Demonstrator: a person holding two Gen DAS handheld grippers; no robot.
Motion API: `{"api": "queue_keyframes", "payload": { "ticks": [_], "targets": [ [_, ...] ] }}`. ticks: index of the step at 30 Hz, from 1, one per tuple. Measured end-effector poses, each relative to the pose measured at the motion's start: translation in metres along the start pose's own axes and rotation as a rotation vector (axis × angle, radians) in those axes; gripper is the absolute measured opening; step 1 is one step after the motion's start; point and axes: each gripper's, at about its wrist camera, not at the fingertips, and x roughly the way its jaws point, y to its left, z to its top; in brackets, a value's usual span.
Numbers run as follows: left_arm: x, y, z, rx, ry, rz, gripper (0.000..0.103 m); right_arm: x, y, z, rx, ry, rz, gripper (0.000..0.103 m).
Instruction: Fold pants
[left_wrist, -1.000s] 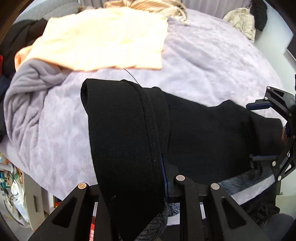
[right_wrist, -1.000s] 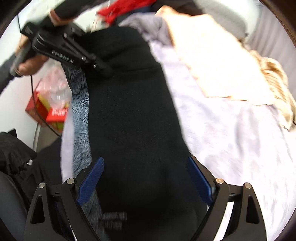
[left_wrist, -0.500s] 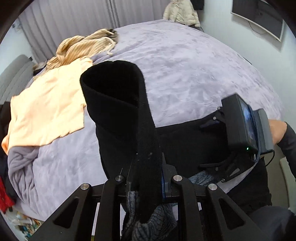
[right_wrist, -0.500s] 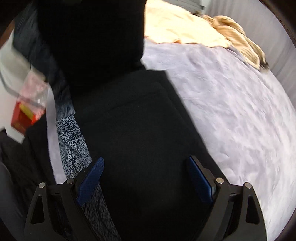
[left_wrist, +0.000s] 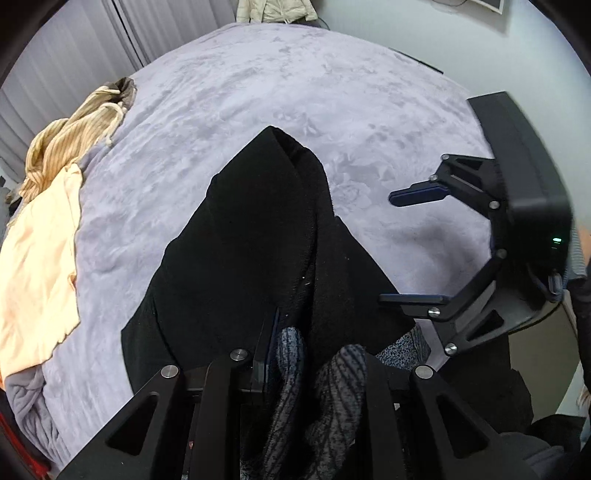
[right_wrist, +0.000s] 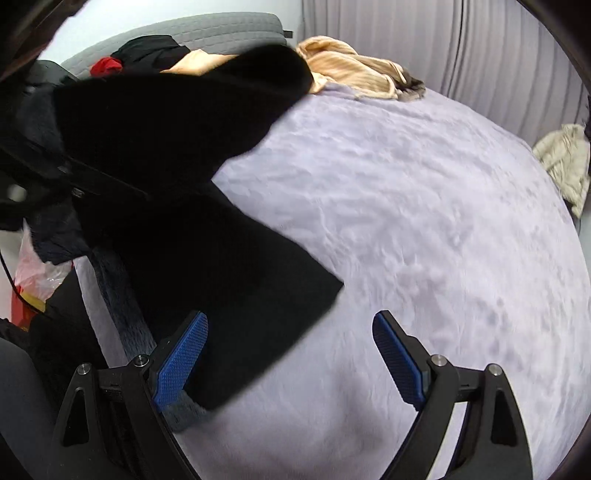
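Observation:
The black pants with a grey patterned lining lie at the near edge of the lavender bed. My left gripper is shut on a bunched fold of them and holds one end raised over the lower layer. In the right wrist view the pants fill the left side, the lifted part above the flat part. My right gripper is open and empty, its left pad over the pants' corner. It also shows in the left wrist view, to the right of the pants.
A peach cloth and a tan striped garment lie at the bed's left side. A beige jacket sits at the far right edge. Red and dark clothes pile by the grey headboard. A plastic bag sits beside the bed.
My left gripper has carried the gripped end of the pants over toward the right, folding it across the lower layer. My right gripper has drawn back off the pants and stayed open.

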Motion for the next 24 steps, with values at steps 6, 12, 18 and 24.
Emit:
{"api": "queue_keyframes", "payload": {
  "ticks": [6, 12, 18, 24],
  "targets": [
    [0.062, -0.011, 0.005, -0.039, 0.118, -0.025, 0.029, 0.002, -0.004, -0.017, 0.015, 0.026, 0.007, 0.092],
    [0.037, -0.022, 0.012, -0.024, 0.071, -0.082, 0.035, -0.009, -0.003, -0.036, -0.003, 0.031, 0.034, 0.092],
    [-0.011, -0.003, 0.005, -0.068, 0.012, -0.291, 0.041, -0.015, -0.008, -0.044, -0.026, 0.039, 0.035, 0.092],
    [-0.051, 0.051, -0.02, -0.181, -0.158, -0.169, 0.1, -0.035, -0.021, -0.038, 0.065, -0.018, 0.152, 0.092]
  ]
}}
